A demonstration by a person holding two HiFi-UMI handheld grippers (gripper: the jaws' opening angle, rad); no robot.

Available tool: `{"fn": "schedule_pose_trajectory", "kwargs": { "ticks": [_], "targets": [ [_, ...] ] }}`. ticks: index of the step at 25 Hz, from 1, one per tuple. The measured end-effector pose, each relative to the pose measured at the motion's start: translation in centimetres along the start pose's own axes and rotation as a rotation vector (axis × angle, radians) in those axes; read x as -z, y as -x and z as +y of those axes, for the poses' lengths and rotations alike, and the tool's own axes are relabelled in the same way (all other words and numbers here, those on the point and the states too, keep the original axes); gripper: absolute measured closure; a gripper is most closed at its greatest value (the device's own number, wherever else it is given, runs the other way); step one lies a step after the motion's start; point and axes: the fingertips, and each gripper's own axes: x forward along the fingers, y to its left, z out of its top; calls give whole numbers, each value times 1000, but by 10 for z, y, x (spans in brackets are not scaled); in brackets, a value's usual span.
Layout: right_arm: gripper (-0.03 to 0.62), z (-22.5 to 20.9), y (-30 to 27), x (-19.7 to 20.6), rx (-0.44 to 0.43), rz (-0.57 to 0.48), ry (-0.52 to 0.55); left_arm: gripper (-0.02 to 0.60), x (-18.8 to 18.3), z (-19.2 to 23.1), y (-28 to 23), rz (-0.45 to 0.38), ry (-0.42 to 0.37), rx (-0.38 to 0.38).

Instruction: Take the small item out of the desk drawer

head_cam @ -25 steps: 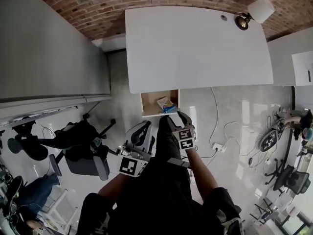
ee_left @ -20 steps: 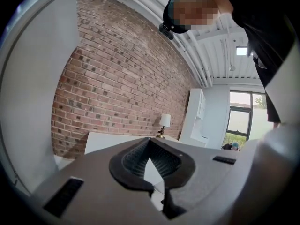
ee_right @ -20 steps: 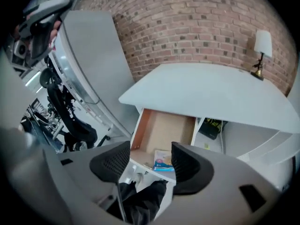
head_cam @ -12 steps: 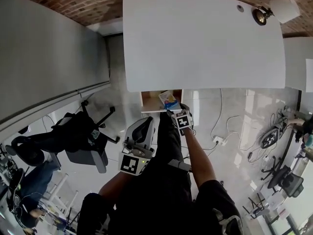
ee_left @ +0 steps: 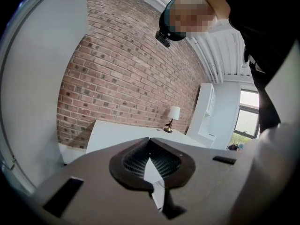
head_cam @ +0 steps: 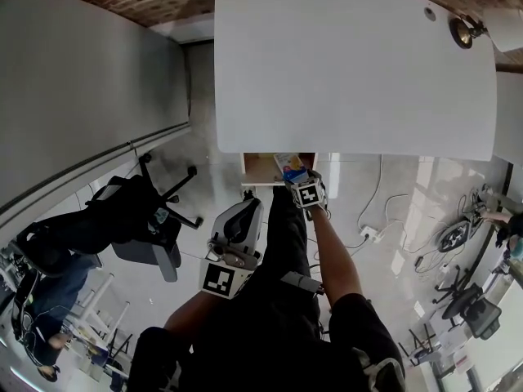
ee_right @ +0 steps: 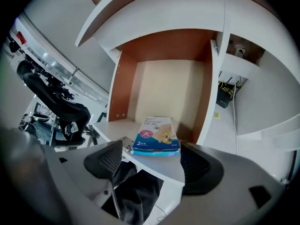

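The desk drawer [head_cam: 260, 168] stands pulled out under the white desk top [head_cam: 351, 64]. A small blue-and-cream box [ee_right: 157, 136] lies in the drawer at its front edge [ee_right: 154, 165]; the head view shows the same box [head_cam: 292, 170]. My right gripper [ee_right: 152, 162] reaches the drawer front [head_cam: 309, 193], and its jaws are opening. The box sits just ahead, between the two pads [ee_right: 107, 157], and neither presses on it. My left gripper [head_cam: 234, 237] hangs back over the person's lap, its jaws [ee_left: 151, 165] together and empty, pointing up towards the brick wall.
Brown side walls [ee_right: 123, 86] line the drawer. A black office chair [head_cam: 139, 219] stands left of the person. Cables and a power strip [head_cam: 369, 233] lie on the floor at the right. A lamp [head_cam: 467, 29] sits at the desk's far corner.
My right gripper has moved forward from the person's lap to the drawer front, close to the box. The head has come nearer the desk. The left gripper has barely shifted.
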Motion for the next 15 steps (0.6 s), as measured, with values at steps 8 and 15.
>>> {"fn": "schedule_pose_trajectory", "kwargs": {
  "ticks": [8, 15],
  "targets": [
    [220, -15, -24, -1, 55, 49, 10, 572, 8, 7, -1, 20, 2, -15],
    [221, -16, -29, 10, 14, 117, -106, 572, 15, 10, 3, 25, 10, -28]
  ]
}}
